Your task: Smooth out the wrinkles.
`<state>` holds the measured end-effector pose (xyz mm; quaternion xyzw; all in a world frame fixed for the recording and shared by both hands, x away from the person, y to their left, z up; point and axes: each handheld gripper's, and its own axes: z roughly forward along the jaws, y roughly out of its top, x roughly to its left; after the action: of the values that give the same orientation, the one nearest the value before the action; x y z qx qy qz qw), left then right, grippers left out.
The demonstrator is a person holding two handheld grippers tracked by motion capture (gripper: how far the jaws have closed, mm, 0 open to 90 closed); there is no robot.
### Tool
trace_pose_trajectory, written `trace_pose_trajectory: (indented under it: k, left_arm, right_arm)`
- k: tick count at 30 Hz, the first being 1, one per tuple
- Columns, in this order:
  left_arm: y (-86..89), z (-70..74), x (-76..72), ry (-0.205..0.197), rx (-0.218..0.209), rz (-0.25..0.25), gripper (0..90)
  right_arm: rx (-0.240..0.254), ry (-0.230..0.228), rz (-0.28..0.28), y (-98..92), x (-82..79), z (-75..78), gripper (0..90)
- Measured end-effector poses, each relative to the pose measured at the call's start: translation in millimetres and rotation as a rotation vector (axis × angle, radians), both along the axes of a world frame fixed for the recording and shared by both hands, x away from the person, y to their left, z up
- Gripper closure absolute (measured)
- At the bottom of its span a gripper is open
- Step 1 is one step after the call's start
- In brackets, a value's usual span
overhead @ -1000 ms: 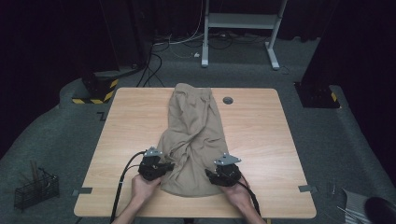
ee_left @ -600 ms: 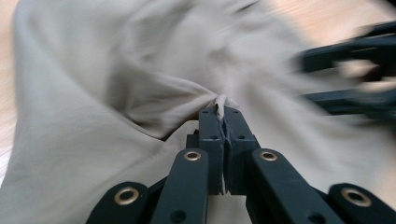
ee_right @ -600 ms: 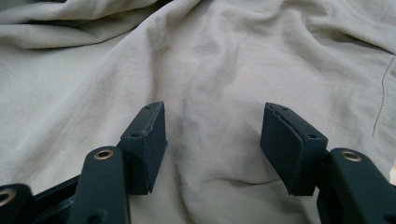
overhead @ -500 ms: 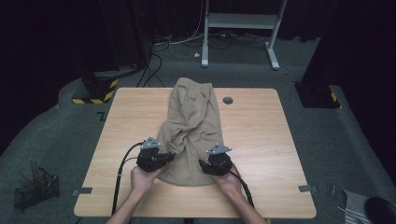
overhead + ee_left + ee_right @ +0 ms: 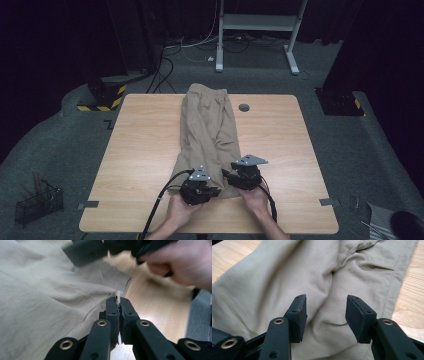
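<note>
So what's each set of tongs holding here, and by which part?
Left tongs pinch the beige trousers at a hem edge. Right tongs have just been closing, open over the fabric, holding nothing.

Near hem of the khaki trousers is sitting hidden under both grippers in high view. In left gripper view, the other hand and its gripper are smearing w/ blur and getting cut off at top edge. The trousers are running off frame at left edge of the left gripper view.
</note>
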<state>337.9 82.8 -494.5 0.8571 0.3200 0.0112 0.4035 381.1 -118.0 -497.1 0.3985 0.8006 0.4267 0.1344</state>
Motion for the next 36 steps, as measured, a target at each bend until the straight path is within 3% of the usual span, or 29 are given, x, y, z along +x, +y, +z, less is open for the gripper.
trace_pose_trajectory:
  k: [4,7,9,10,14,17,18,20,23,25,28,32,36]
  left_arm:
    - [-3.6,-3.1,1.3,0.008,0.048,0.004,74.2]
    - [-1.0,9.0,-8.0,-0.045,0.083,-0.006,64.3]
    - [6.5,19.8,-13.4,-0.082,0.070,0.010,59.2]
    - [12.9,25.6,-15.0,-0.103,0.060,0.030,56.4]
    - [51.0,41.3,-10.5,-0.180,0.025,0.210,45.7]
    - [84.5,41.1,0.4,-0.165,0.008,0.355,40.5]
    - [92.2,39.5,3.4,-0.159,0.009,0.383,40.2]
    - [112.4,31.0,13.6,-0.134,0.019,0.466,39.8]
    - [130.4,16.3,24.6,-0.074,0.016,0.529,39.2]
    - [136.7,4.3,30.7,-0.034,0.028,0.546,39.4]
    - [137.2,-6.4,33.3,-0.012,0.034,0.543,39.4]
    - [132.7,-12.3,31.5,-0.002,0.028,0.519,39.1]
    - [129.0,-19.2,31.0,-0.001,0.082,0.508,38.9]
  right_arm:
    - [-0.014,0.021,-0.002,2.3,2.6,-2.7,50.9]
    - [-0.032,0.035,0.005,7.9,4.1,-7.0,50.8]
    - [-0.043,0.037,0.013,12.4,6.4,-9.8,50.8]
    - [-0.046,0.046,0.010,14.9,7.2,-10.2,51.0]
    - [-0.064,0.073,0.013,23.1,12.4,-12.5,56.7]
    - [-0.083,0.078,0.029,25.5,15.1,-16.1,68.2]
    - [-0.093,0.076,0.034,26.5,15.3,-17.3,72.5]
    - [-0.099,0.074,0.047,27.1,15.9,-18.4,82.5]
    - [-0.090,0.054,0.060,27.0,15.0,-16.9,89.5]
    - [-0.076,0.035,0.061,25.3,13.3,-12.5,89.7]
    - [-0.075,0.011,0.060,20.6,9.1,-3.3,89.9]
    - [-0.084,-0.030,0.046,8.9,6.0,10.0,89.9]
    - [-0.076,-0.072,0.009,-5.6,4.4,24.1,89.9]
